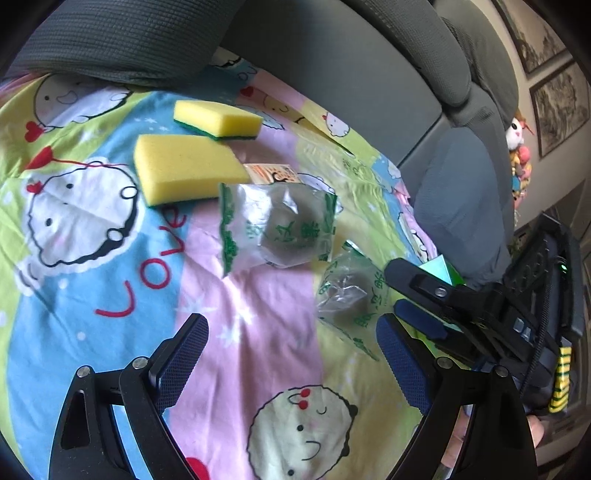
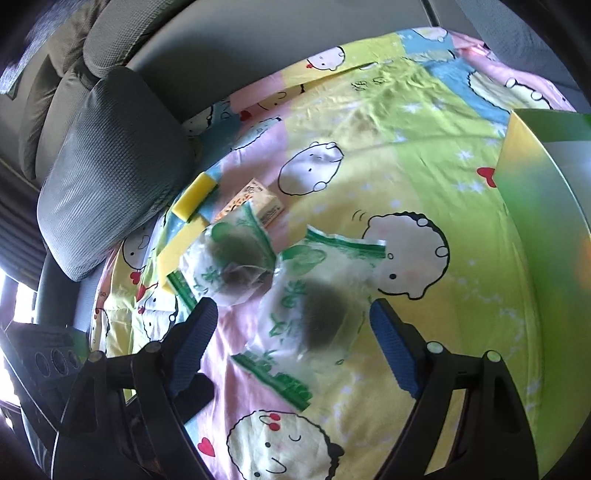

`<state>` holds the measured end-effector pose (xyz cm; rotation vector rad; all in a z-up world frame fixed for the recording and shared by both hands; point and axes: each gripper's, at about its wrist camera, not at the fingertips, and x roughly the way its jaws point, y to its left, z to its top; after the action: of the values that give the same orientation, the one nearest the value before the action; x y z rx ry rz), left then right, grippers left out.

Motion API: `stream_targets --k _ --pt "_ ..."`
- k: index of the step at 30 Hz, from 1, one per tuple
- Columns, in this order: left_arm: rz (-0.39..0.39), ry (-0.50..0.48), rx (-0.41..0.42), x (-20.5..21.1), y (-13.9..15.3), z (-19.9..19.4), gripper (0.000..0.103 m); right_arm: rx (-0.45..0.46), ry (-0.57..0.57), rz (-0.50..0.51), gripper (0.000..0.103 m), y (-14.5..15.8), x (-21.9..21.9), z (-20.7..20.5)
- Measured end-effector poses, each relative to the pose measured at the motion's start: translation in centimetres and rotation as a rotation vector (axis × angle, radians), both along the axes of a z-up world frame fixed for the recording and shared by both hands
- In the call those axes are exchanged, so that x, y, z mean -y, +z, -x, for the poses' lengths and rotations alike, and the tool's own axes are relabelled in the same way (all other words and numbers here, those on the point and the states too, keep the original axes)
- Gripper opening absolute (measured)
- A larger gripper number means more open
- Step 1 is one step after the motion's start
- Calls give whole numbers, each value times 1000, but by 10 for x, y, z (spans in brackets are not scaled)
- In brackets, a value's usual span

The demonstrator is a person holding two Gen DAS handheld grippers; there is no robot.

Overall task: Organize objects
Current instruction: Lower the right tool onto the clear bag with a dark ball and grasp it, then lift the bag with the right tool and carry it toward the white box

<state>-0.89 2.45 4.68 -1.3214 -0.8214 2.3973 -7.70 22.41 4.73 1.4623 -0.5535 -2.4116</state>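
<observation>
Two clear packets with green print, each holding a dark round lump, lie on a cartoon-print sheet [image 1: 110, 295]. The nearer packet [image 2: 317, 306] sits between the spread fingers of my right gripper [image 2: 291, 310], which is open and not pinching it. The other packet [image 2: 232, 266] lies just beyond, to the left. In the left wrist view, my left gripper [image 1: 290, 325] is open over bare pink cloth, below the far packet [image 1: 280, 225]. The right gripper [image 1: 395, 290] comes in from the right at the near packet [image 1: 351, 291]. Two yellow sponges [image 1: 218, 120] [image 1: 184, 168] and a small orange box [image 1: 271, 173] lie behind.
A grey cushion [image 1: 110, 33] and a grey sofa back [image 1: 332, 74] border the sheet at the far side. A green and yellow box [image 2: 535, 177] stands close at the right in the right wrist view. Framed pictures [image 1: 554, 107] hang on the wall.
</observation>
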Motion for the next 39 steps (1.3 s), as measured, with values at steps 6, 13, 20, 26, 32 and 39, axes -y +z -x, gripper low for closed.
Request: stream_targets --k 6,13,20,26,32,39 --pt "7 -110 -16 -28 -1 18 93 36 1 49 81 -6 -12 12" --pt "71 -265 -37 -49 -10 40 93 88 16 36 76 -17 -1 24" --pt "-5 -327 -4 -59 -24 52 76 101 48 57 69 -27 8 23" --pt "26 -353 -31 -62 -23 47 65 52 57 43 63 -16 16 13" --pt "22 -360 -65 -61 -11 36 62 -37 68 66 63 5 14 -1" --pt "48 -344 -151 -64 14 24 62 -69 70 83 63 15 12 -12"
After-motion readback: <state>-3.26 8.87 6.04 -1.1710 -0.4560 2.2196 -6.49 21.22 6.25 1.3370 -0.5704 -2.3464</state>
